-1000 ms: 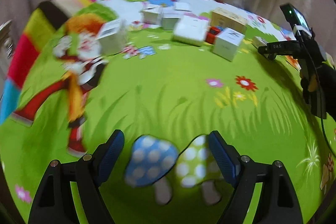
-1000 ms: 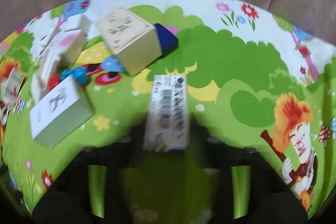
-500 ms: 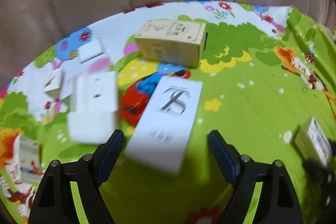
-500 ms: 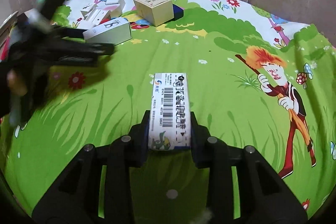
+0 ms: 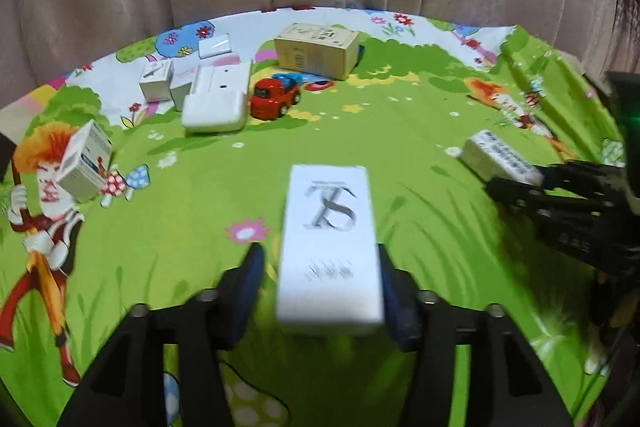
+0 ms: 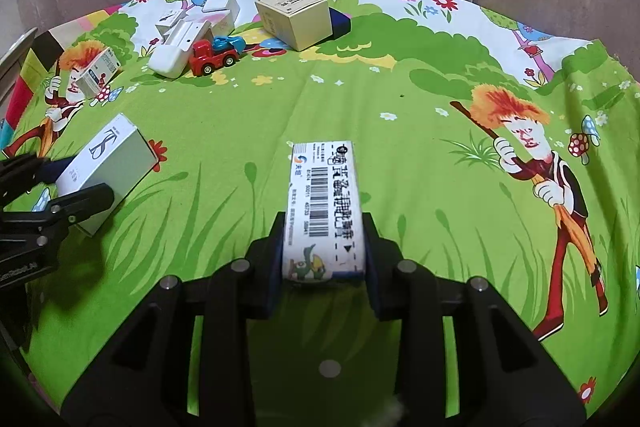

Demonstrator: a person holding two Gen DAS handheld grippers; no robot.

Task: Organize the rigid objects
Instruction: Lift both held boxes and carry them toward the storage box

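My left gripper (image 5: 320, 267) is shut on a white box with a grey logo (image 5: 330, 243), held over the green cloth; the same box shows in the right wrist view (image 6: 106, 163) at the left. My right gripper (image 6: 323, 239) is shut on a white barcode box (image 6: 322, 203), which also shows at the right of the left wrist view (image 5: 500, 159). Both boxes stick out forward between the fingers.
At the back lie a tan cardboard box (image 5: 316, 53), a red toy truck (image 5: 275, 100), a white flat device (image 5: 218, 97), small white boxes (image 5: 157, 85) and a medicine box (image 5: 84, 167) at the left. A curtain hangs behind the cartoon cloth (image 6: 400, 131).
My left gripper has closed on the white logo box and pulled it back from the pile. My right gripper still holds the barcode box and has barely moved.
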